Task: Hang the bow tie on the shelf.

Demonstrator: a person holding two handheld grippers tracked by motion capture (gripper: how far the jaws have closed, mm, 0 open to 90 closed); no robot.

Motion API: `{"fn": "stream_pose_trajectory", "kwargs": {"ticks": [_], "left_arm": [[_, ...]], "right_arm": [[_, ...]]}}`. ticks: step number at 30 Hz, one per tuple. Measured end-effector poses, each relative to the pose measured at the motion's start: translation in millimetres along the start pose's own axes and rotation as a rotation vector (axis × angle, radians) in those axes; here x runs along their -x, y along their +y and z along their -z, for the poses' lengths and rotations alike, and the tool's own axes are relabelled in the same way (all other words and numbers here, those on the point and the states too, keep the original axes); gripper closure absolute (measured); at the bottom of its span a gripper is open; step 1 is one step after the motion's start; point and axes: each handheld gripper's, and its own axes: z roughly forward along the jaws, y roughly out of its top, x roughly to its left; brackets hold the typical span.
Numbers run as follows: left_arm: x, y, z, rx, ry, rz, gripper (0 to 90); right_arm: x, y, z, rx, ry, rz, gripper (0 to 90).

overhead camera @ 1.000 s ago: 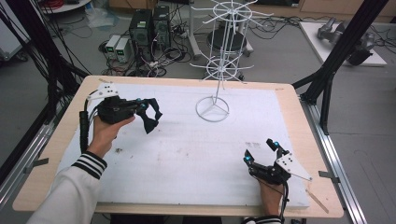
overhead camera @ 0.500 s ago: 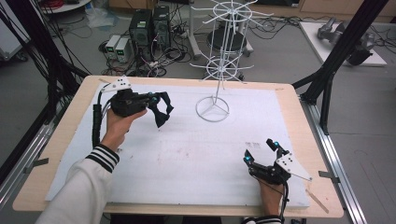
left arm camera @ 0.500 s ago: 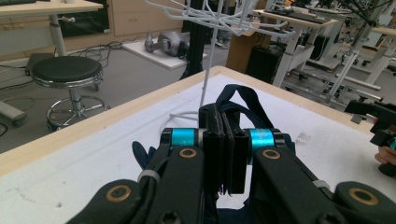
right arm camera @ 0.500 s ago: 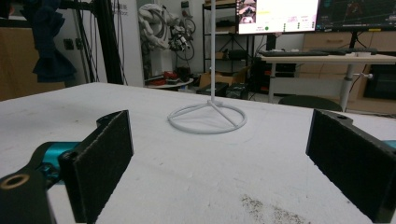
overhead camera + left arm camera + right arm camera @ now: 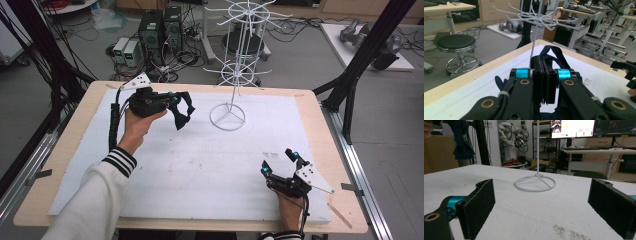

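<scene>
White foam sheet [image 5: 200,170] covers the wooden table [image 5: 320,115] — cluttered lab floor [image 5: 310,60] beyond.

A dark navy strap [image 5: 551,53], a white wire rack [image 5: 234,65], a black-and-white striped cuff [image 5: 120,161].

We see our left gripper [image 5: 544,75] with its two black jaws pressed together on a dark navy fabric strap [image 5: 554,53], whose loop rises above them. Just beyond stands a white wire hook rack [image 5: 534,17] on the white-covered wooden table [image 5: 474,75]. A black round stool [image 5: 455,43] sits on the floor.
</scene>
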Motion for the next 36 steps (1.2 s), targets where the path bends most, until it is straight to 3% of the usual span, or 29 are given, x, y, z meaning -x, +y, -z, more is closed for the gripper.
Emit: {"fn": "stream_pose_trajectory", "kwargs": {"ticks": [25, 29, 36], "left_arm": [[6.1, 30.9, -40.9, 0.034, -0.029, -0.018, 87.8], [7.5, 35.9, -47.8, 0.031, -0.027, -0.036, 87.8], [6.8, 38.3, -57.8, 0.036, -0.025, -0.026, 87.8]], "right_arm": [[0.2, 0.0, -0.2, 0.000, 0.002, -0.001, 6.4], [0.4, 0.0, -0.1, 0.000, 0.003, 0.001, 6.4], [0.2, 0.0, 0.0, -0.001, 0.002, -0.002, 6.4]]}}
